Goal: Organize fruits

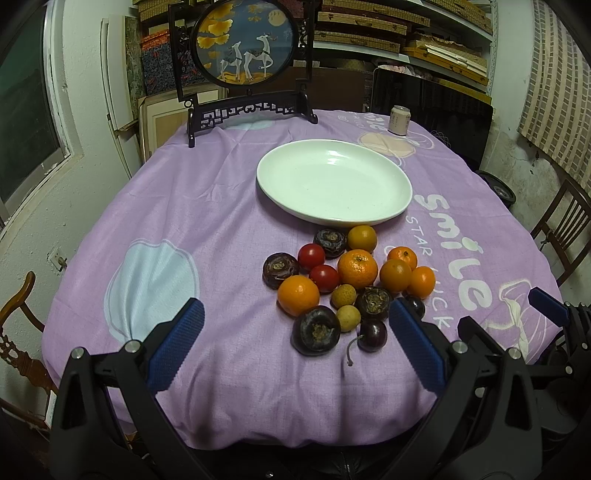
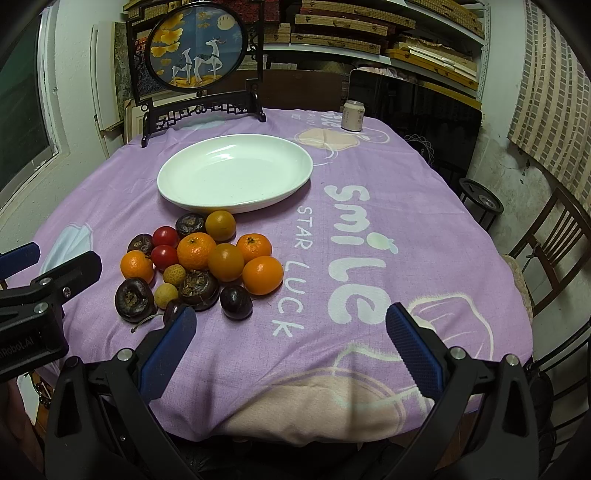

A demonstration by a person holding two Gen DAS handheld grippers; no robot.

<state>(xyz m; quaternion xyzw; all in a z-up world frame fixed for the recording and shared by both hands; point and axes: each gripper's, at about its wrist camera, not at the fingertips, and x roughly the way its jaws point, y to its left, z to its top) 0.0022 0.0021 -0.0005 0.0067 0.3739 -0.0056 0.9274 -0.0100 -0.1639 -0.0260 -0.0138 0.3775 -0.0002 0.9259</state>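
Left fingers point(image 1: 295, 332) spread wide, holding nothing, low in frame over near edge of surface point(image 1: 221, 206). Right fingers point(image 2: 291, 332) likewise wide apart, empty, bottom of frame. Fruit pile point(image 1: 347, 284) at frame centre on purple cloth: oranges, two red tomatoes, dark water chestnuts, pale longans, cherries. White plate point(image 1: 334, 181) just above pile, bare. Can point(image 1: 399, 120) upper right.

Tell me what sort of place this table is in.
Probably a home storeroom or a framing or craft workshop: shelves stacked with flat boxes and frames, a round deer screen on a carved stand, and a cloth-covered table with a plate.
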